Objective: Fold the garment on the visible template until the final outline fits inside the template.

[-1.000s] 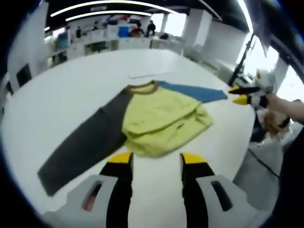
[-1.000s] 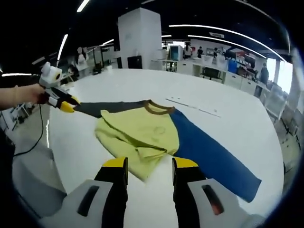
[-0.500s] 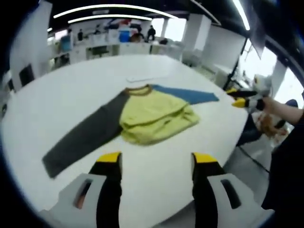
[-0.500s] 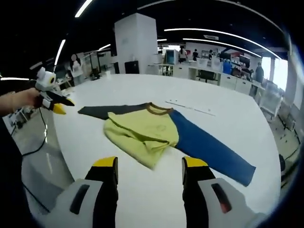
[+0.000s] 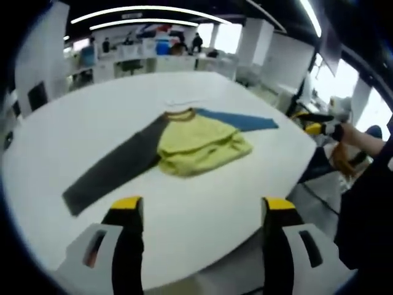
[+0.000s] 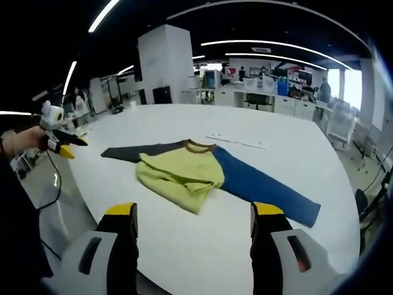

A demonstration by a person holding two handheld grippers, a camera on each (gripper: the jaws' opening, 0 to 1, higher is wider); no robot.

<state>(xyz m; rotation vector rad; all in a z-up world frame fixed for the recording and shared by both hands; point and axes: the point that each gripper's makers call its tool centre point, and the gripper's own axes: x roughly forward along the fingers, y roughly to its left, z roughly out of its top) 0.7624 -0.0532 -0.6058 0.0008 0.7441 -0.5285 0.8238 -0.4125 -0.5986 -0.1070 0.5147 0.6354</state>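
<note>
A garment with a yellow-green body, brown collar, a dark grey sleeve and a blue sleeve lies on the white table. The body is folded up in rumpled layers; both sleeves lie stretched out flat. My left gripper stands open near the table's edge, well back from the garment, with nothing between its jaws. My right gripper is open too, held back on the opposite side. Each gripper shows in the other's view, held by a hand: the right, the left.
A thin pale strip lies on the table beyond the collar. The table's curved edge drops to the floor near both grippers. A cable hangs by the table's side. Desks, a white pillar and people stand far behind.
Both grippers have drawn back from the garment and their jaws have spread wider. The garment looks smaller and lies as it did.
</note>
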